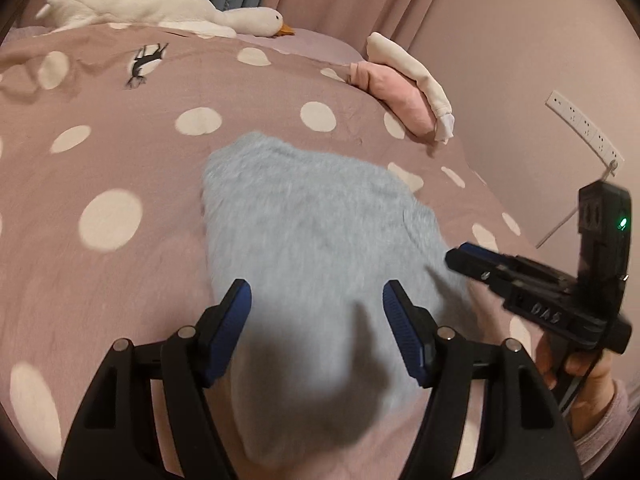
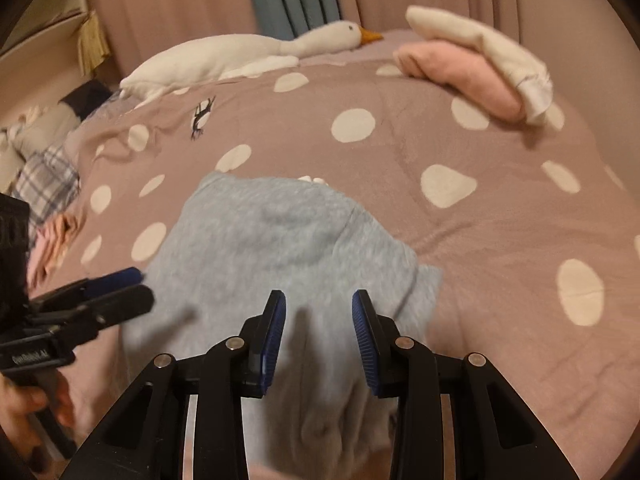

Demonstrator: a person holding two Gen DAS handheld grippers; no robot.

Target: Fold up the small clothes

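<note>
Jaws of both grippers gape, empty: left gripper and right gripper hover over the grey garment, which lies on the dotted bedcover beneath them. Folded pink and cream clothes sit beyond.

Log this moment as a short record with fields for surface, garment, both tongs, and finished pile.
surface: mauve bedspread with cream polka dots
garment: fuzzy light-blue small garment, lying on the bedspread
left tongs: open, over the garment's near end
right tongs: open, over the garment, gripping nothing
finished pile: folded pink and cream clothes, far right
other: white plush goose at the far edge
</note>
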